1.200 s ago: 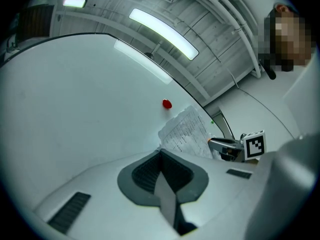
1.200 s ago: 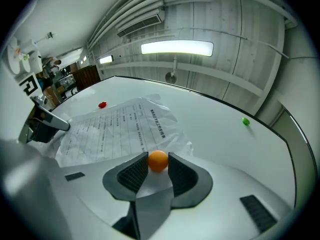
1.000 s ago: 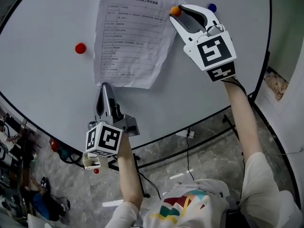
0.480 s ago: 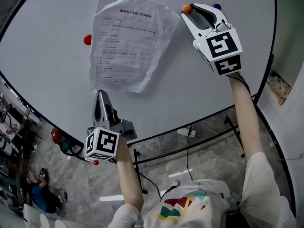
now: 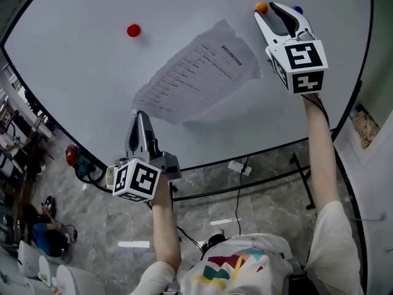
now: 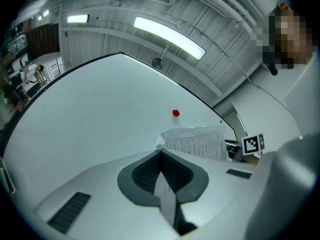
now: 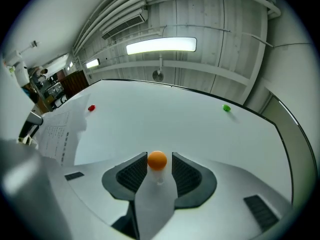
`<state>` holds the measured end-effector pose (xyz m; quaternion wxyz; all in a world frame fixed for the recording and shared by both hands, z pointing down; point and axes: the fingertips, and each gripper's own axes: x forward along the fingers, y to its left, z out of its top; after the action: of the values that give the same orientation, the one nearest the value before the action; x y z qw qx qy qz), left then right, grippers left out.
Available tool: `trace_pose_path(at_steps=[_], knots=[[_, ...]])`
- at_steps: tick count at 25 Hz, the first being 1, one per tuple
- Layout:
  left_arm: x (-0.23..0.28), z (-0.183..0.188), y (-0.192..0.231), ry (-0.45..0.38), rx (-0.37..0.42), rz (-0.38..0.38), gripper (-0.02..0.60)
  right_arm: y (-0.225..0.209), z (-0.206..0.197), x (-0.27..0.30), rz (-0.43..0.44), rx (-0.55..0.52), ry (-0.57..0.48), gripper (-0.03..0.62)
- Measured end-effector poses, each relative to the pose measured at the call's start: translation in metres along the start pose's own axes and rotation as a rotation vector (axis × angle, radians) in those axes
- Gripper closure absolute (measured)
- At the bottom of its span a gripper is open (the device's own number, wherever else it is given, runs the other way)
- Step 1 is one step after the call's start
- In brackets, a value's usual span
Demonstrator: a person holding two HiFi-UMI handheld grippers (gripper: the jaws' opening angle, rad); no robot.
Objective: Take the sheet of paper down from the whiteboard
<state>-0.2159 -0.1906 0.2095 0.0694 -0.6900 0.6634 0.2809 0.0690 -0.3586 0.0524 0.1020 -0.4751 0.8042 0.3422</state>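
Note:
The printed sheet of paper [image 5: 199,78] hangs free of the whiteboard [image 5: 73,72], slanting up to the right from its lower left corner. My left gripper [image 5: 140,115] is shut on that corner. In the left gripper view the sheet [image 6: 197,141] rises just past the closed jaws [image 6: 160,153]. At the board's upper right, my right gripper [image 5: 272,8] is shut on an orange magnet [image 5: 261,7]. That orange ball [image 7: 157,160] sits between the pads in the right gripper view, off the board.
A red magnet [image 5: 133,30] stays on the board upper left of the sheet; a blue magnet [image 5: 298,9] sits behind the right gripper and a green magnet [image 7: 226,108] further along. Below the board are its black stand, cables and a power strip [image 5: 236,166].
The orange magnet came off the sheet's top corner with the right gripper, which moved right. The sheet swung away from the board, held by the left gripper, which moved down.

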Motion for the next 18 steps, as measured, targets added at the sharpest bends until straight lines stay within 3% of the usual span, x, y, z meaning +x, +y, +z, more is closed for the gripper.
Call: trace_pose_path(at_steps=[7,10,13,18], knots=[[0.002,-0.004,-0.031,0.010,0.064,-0.028,0.535,0.020,0.038,-0.055,0.029,0.041,-0.122,0.461],[0.002,-0.007,-0.042,0.015,0.169,-0.019,0.535,0.037,0.053,-0.087,0.046,0.076,-0.173,0.461],[0.000,-0.008,-0.047,0.003,0.290,0.017,0.535,0.056,0.045,-0.109,0.065,0.091,-0.155,0.462],[-0.022,-0.021,-0.053,0.023,0.359,0.049,0.535,0.100,-0.001,-0.139,0.131,0.208,-0.055,0.462]])
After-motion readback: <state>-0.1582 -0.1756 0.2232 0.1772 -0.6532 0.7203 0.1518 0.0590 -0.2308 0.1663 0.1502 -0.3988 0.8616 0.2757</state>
